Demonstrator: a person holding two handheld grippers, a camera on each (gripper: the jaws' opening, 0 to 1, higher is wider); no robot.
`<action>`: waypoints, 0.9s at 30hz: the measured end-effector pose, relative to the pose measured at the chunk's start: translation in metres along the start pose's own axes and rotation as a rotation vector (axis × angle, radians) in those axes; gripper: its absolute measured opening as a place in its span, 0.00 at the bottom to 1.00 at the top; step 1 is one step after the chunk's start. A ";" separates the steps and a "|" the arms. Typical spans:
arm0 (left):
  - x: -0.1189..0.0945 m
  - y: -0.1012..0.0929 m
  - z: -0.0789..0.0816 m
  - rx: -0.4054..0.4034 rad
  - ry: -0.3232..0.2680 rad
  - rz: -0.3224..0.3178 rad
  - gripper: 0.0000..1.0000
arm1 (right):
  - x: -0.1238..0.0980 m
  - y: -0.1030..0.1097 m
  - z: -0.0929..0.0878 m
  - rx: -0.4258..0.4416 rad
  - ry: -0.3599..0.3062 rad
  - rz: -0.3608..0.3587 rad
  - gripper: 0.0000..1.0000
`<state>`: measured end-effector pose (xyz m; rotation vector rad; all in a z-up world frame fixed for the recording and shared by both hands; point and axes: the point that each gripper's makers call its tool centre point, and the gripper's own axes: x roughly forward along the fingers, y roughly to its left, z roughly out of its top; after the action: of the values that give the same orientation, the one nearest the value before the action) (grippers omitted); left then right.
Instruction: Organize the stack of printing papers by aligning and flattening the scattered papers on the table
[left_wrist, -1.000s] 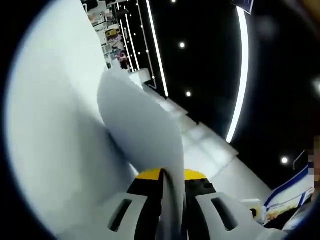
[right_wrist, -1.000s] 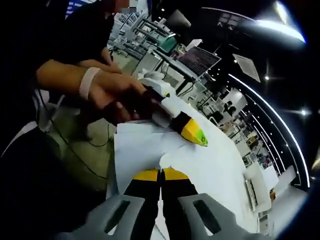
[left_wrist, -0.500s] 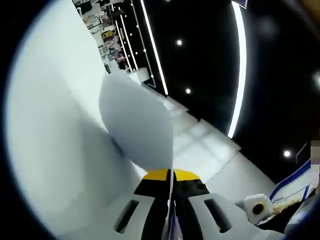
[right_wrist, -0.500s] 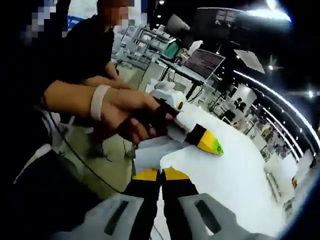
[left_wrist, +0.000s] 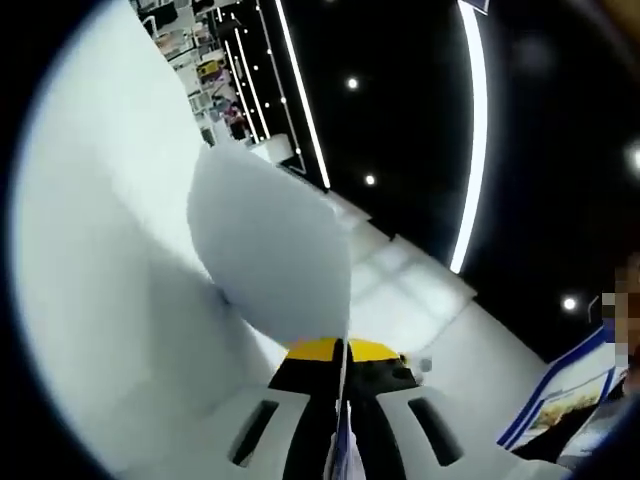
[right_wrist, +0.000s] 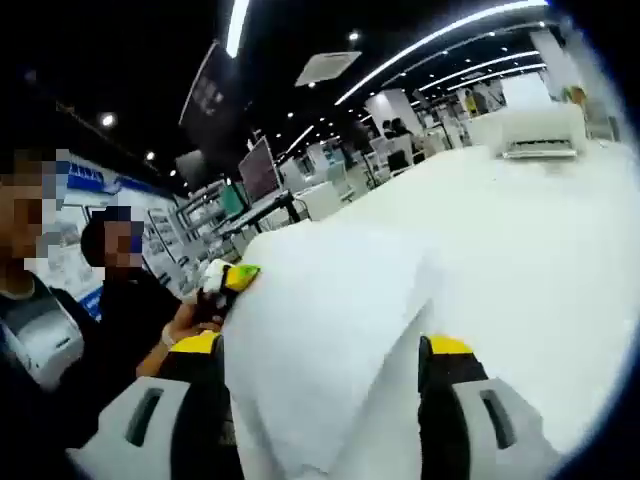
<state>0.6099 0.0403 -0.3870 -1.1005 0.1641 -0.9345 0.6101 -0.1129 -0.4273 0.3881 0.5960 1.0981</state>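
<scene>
Paper (left_wrist: 275, 240) stands pinched on edge in the left gripper (left_wrist: 338, 352) above the table (left_wrist: 90, 250), while the right gripper view shows papers (right_wrist: 320, 340) between the right gripper's (right_wrist: 325, 350) spread jaws.

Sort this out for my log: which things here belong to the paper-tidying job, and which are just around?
Job:
- paper sheet, pinched edge-on in left gripper
- papers between open right gripper
- white table

Around:
- monitor
- white tray

Papers (right_wrist: 330, 330) between the wide-apart right tongs (right_wrist: 330, 375), above the table (right_wrist: 540, 230).
</scene>
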 end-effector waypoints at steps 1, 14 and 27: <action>0.003 -0.005 0.001 0.004 0.007 -0.017 0.06 | 0.001 -0.007 0.002 0.040 -0.023 0.030 0.72; 0.065 -0.069 0.015 0.123 0.184 -0.287 0.06 | 0.012 0.033 0.060 0.406 -0.213 0.576 0.71; 0.095 -0.020 -0.015 0.390 0.456 -0.215 0.06 | -0.027 0.018 0.081 -0.121 -0.215 0.395 0.05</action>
<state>0.6496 -0.0402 -0.3482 -0.5402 0.2277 -1.3401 0.6387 -0.1306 -0.3468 0.5242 0.2644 1.4405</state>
